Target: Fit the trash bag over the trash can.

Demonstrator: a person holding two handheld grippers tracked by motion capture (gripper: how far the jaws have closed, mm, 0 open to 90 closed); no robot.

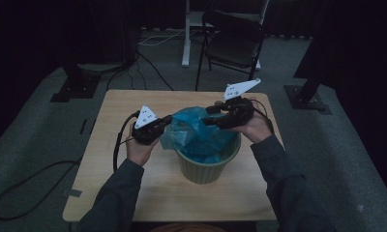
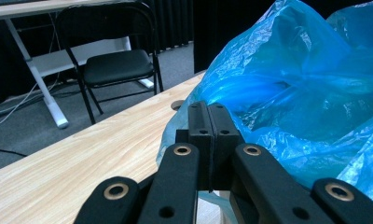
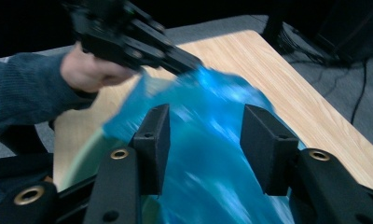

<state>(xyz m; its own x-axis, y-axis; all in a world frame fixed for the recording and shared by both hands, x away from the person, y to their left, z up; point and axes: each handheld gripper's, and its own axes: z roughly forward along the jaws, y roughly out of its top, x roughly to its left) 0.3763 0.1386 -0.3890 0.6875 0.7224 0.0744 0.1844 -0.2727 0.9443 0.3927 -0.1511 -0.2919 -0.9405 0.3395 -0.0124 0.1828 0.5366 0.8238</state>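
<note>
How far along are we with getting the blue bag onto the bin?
Done: the blue bag already sits inside the green bin. In hand: the left claw is shut at the bag's edge on its side of the bin, while the right claw stands open over the plastic, gripping nothing. Left: the bag bunches above the rim rather than lying folded over it.

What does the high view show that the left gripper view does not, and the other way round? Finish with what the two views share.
High view: the green bin that the blue bag lines, both of the person's hands, and the right gripper above the bag. Left gripper view: the left gripper with its jaws pressed together, close up against the bag's edge, and a round hole in the table. Both share the bag, the wooden table and the black folding chair.
</note>
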